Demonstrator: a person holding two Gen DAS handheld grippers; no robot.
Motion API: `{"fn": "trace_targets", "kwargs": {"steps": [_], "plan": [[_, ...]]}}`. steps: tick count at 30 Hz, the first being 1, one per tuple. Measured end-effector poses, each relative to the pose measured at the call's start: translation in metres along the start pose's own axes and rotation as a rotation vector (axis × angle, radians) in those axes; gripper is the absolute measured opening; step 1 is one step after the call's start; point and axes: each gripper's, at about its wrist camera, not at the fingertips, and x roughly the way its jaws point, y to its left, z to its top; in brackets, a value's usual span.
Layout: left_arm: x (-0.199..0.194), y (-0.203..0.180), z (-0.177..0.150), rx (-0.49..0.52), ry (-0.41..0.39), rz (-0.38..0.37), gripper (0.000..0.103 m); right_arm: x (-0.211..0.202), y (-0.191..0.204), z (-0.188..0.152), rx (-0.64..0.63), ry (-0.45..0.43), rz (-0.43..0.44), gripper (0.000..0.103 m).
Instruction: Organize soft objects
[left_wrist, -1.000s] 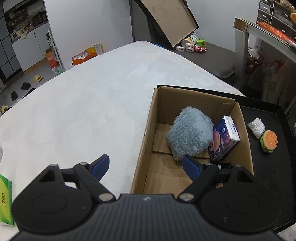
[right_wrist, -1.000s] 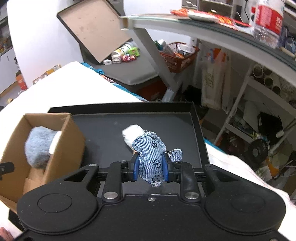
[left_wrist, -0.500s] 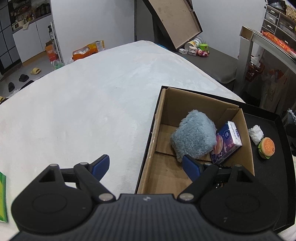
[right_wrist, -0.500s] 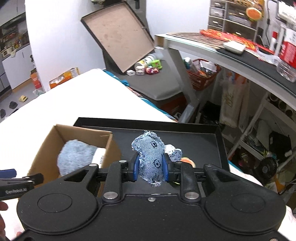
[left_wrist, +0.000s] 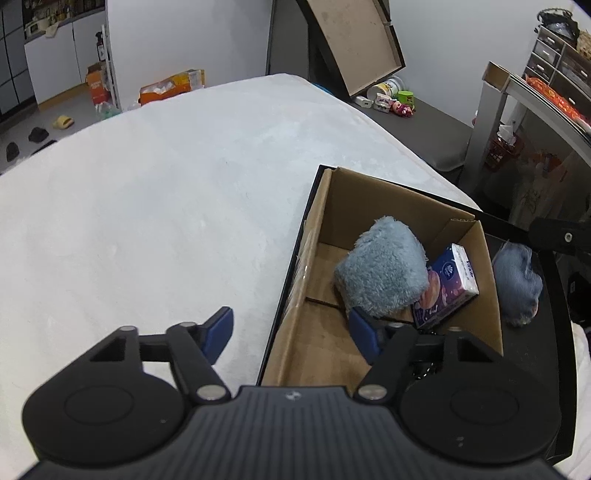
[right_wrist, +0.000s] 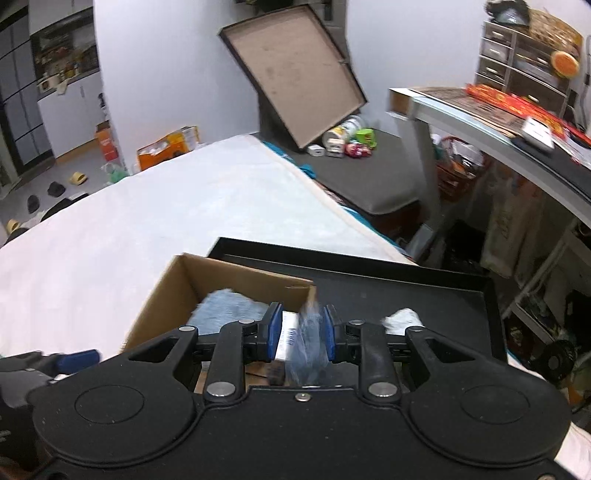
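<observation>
Left wrist view: we find the left tongs (left_wrist: 291, 332) at lower centre, closing on nothing, straddling the near left wall of the cardboard box (left_wrist: 325, 206). The box, centre right, holds a blue plush cushion (left_wrist: 382, 273) and a tissue pack (left_wrist: 448, 286); the denim soft toy (left_wrist: 517, 284) hangs at the right.

Right wrist view: the right tongs (right_wrist: 300, 330) pinch that denim toy at lower centre, over the box's right edge. We judge this the carry step; next comes centring over the box and release.
</observation>
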Motion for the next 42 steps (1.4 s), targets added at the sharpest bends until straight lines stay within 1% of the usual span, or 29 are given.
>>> {"fn": "trace_targets", "kwargs": {"steps": [1,3,6,10,13,16,19,20,21,24,28,32,36,42], "plan": [[0.001,0.002,0.0,-0.012,0.002,-0.006,0.059,0.0,0.004,0.001,-0.009,0.0,0.005,0.023],[0.003,0.004,0.0,-0.029,0.008,-0.023,0.05,0.001,0.011,0.003,-0.021,0.0,0.013,0.021],[0.006,0.006,-0.001,-0.036,0.017,-0.04,0.04,0.001,0.021,0.005,-0.039,-0.004,0.025,0.017],[0.008,0.01,-0.001,-0.049,0.029,-0.046,0.039,0.003,0.019,0.005,-0.029,0.0,0.018,0.017],[0.008,0.013,-0.001,-0.061,0.038,-0.052,0.039,0.005,0.008,-0.001,0.0,0.014,-0.006,0.019],[0.008,0.013,0.0,-0.073,0.049,-0.052,0.041,0.008,-0.004,-0.008,0.028,0.029,-0.034,0.019],[0.006,0.013,0.0,-0.071,0.043,-0.048,0.043,0.011,-0.012,-0.014,0.048,0.047,-0.04,0.02],[0.006,0.013,0.0,-0.067,0.04,-0.043,0.043,0.011,-0.014,-0.017,0.053,0.051,-0.037,0.023],[0.005,0.013,0.0,-0.063,0.04,-0.04,0.043,0.012,-0.016,-0.02,0.06,0.054,-0.034,0.029],[0.005,0.013,0.0,-0.063,0.043,-0.045,0.044,0.015,-0.024,-0.027,0.086,0.064,-0.031,0.04],[0.004,0.009,0.0,-0.051,0.038,-0.036,0.047,0.024,-0.037,-0.036,0.125,0.088,-0.03,0.04],[0.007,0.004,0.0,-0.033,0.048,-0.032,0.049,0.035,-0.052,-0.046,0.172,0.111,-0.026,0.044],[0.008,0.0,0.001,-0.025,0.047,-0.01,0.058,0.046,-0.061,-0.055,0.198,0.13,-0.026,0.051],[0.013,-0.005,0.001,-0.01,0.059,0.014,0.064,0.065,-0.073,-0.066,0.227,0.159,-0.024,0.052]]}}
